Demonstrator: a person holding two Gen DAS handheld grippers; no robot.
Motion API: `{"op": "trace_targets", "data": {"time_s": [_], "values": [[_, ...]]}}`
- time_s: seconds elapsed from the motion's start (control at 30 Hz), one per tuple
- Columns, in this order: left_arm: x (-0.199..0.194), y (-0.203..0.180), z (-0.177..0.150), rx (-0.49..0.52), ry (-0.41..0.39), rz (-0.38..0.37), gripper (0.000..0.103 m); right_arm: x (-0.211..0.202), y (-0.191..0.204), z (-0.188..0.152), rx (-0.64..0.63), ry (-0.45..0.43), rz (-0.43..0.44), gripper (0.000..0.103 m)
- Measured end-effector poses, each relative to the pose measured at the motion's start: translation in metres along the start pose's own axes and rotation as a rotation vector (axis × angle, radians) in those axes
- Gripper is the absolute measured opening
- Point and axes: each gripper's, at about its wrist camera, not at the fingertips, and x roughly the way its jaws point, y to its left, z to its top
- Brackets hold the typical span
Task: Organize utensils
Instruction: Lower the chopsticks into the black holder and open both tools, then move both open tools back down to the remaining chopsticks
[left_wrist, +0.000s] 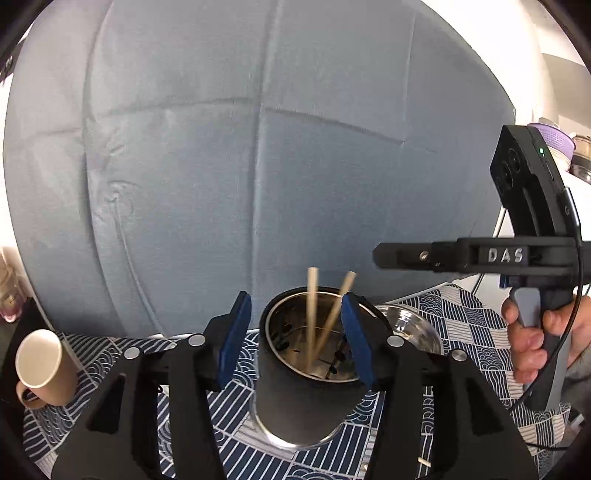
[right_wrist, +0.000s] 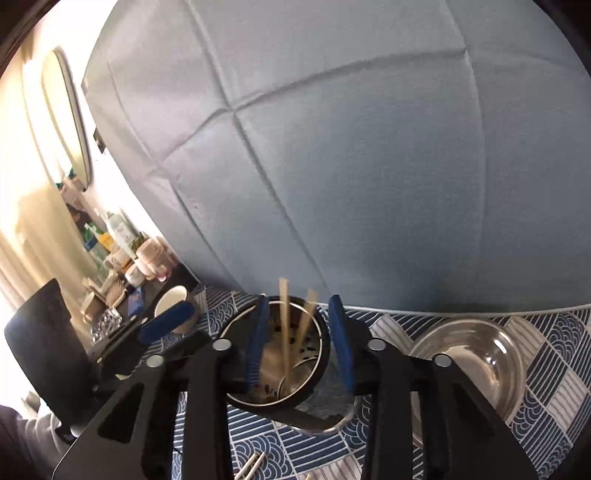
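Two chopsticks (left_wrist: 321, 317) were seen standing inside the utensil holder (left_wrist: 303, 387), a dark cylinder with a perforated steel liner, which was set on the patterned tablecloth (left_wrist: 461, 325). Their blurred tips suggested they were dropping or settling. In the left wrist view the left gripper (left_wrist: 297, 332) was found released, its blue pads spread at about nine and three o'clock of the holder's mouth, with nothing pressed between them. In the right wrist view the right gripper (right_wrist: 299, 339) was likewise found released, its pads parted either side of the sticks without contact. A glass bowl (right_wrist: 476, 358) was noted at three o'clock of the holder, a beige mug (left_wrist: 40, 365) at nine o'clock, and more loose chopsticks (right_wrist: 253, 467) at six o'clock on the cloth.

The step was judged to be the drop of chopsticks into the holder. To do it well, both grippers would best be lifted straight up so the pads were kept off the leaning sticks and the rim. The remaining sticks would best be gripped near one end and lowered tip-first, nearly upright, over the mouth.
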Motion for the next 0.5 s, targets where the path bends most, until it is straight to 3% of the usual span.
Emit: {"op": "trace_targets", "data": {"time_s": [0.23, 0.5], "values": [[-0.015, 0.005, -0.007, 0.034, 0.08, 0.044, 0.057, -0.019, 0.012, -0.001, -0.023, 0.001, -0.019, 0.052], [-0.036, 0.018, -0.031, 0.042, 0.242, 0.054, 0.07, -0.038, 0.023, -0.016, -0.048, 0.017, -0.035, 0.058]]}}
